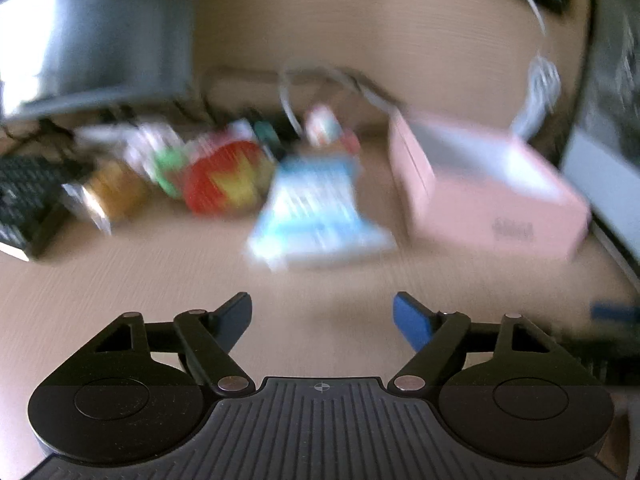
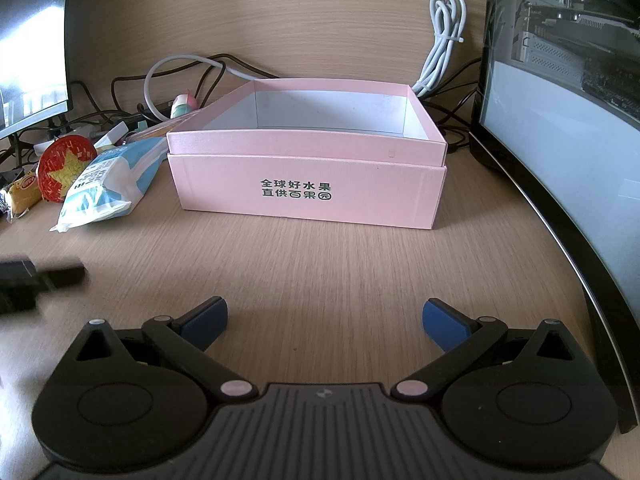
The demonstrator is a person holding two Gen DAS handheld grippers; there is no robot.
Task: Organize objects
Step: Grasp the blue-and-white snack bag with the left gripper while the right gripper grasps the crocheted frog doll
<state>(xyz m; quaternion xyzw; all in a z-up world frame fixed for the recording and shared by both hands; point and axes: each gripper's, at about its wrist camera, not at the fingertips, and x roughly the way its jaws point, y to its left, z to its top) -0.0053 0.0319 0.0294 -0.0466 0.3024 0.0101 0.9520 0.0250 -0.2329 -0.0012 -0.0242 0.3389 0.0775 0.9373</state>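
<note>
The pink box (image 2: 306, 188) read "全球好水果 直供百果园"; the blue pack's (image 2: 104, 184) print was illegible. Both tongs, left (image 1: 322, 316) and right (image 2: 324, 320), were spread, empty.

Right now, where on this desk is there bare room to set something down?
Free: the wooden desktop between the open right gripper and the pink cardboard box, and the box's visible inside. Crowded: left of the box, around the blue-white packet, red star-printed disc and cables.
</note>
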